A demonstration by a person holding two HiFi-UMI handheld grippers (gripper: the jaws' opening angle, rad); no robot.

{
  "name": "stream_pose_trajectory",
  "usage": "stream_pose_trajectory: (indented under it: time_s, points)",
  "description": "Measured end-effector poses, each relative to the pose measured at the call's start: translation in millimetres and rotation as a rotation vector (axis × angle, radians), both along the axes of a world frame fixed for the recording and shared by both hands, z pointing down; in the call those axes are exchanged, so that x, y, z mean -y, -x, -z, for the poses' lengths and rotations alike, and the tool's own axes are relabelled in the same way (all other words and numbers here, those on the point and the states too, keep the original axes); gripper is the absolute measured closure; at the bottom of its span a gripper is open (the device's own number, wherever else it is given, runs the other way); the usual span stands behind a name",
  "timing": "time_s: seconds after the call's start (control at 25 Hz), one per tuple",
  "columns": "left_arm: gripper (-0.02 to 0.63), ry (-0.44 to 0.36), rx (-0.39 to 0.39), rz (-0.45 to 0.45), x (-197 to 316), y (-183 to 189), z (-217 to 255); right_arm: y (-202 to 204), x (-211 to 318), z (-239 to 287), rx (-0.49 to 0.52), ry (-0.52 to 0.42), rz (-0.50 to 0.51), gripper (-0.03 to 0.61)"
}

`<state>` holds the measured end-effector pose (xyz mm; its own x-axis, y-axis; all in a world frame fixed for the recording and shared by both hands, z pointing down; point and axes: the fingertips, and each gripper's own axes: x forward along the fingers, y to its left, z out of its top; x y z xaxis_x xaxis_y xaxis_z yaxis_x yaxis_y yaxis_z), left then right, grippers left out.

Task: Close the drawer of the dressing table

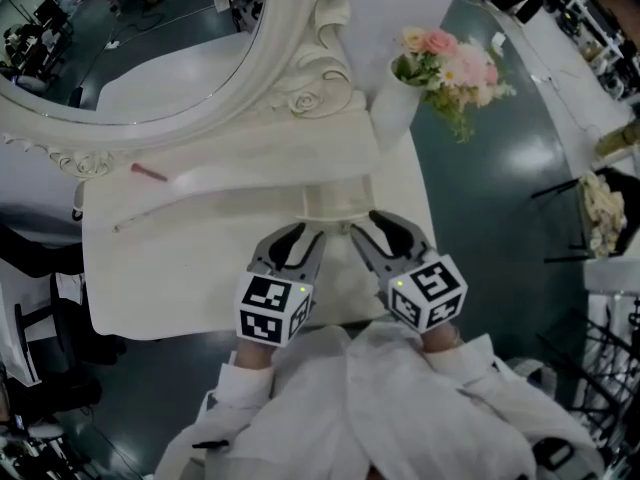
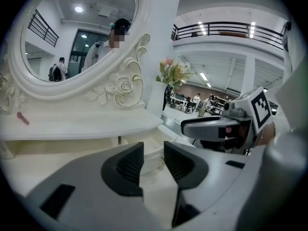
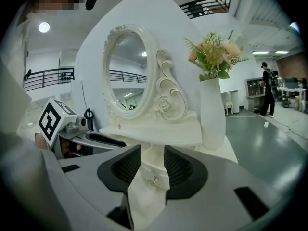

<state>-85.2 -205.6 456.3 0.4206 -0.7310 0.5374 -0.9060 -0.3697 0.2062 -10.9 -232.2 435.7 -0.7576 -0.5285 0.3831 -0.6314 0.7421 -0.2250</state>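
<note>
Drawer point(image 1: 335, 205) of the dressing table point(image 1: 230, 183) stands pulled out at the middle, below the raised shelf that carries the oval mirror point(image 1: 150, 28), and juts over the white counter point(image 1: 180, 278). In the right gripper view its front shows a small shiny knob point(image 3: 153, 180).

The left gripper point(image 1: 308, 230) and right gripper point(image 1: 366, 224) lie side by side just before the drawer front, one toward each front corner, tips pointing at it. Whether either tip touches the front cannot be told. The fingers of both are spread part way and pinch nothing. In each gripper's own view the drawer is seen through the gap, beyond the black ribbed pads point(image 2: 130, 165), which press on nothing.

On the shelf, left of the drawer, lies a small pink-red stick point(image 1: 148, 172). A thin pale rod point(image 1: 150, 216) lies on the counter below it. At the shelf's right end stands a white vase point(image 1: 393, 113) of pink flowers point(image 1: 450, 68). White sleeves point(image 1: 400, 398) fill the bottom of the head view.
</note>
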Motion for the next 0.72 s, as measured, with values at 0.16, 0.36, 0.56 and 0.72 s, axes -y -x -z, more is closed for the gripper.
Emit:
stream_pose_trajectory:
  time_s: [0.16,0.36,0.56,0.72]
  points:
    - [0.489,0.021,0.037,-0.027,1,11,-4,-7,1,-8,-0.051,0.008,-0.014,0.448]
    - [0.455,0.072,0.079,-0.022,4,25,-19,-25,5,-19,-0.098,0.035,-0.052,0.445]
    - [0.426,0.096,0.127,-0.086,5,27,-37,-32,14,-28,-0.129,0.037,-0.101,0.425]
    - [0.417,0.104,0.14,-0.137,6,21,-46,-36,18,-36,-0.169,0.038,-0.099,0.408]
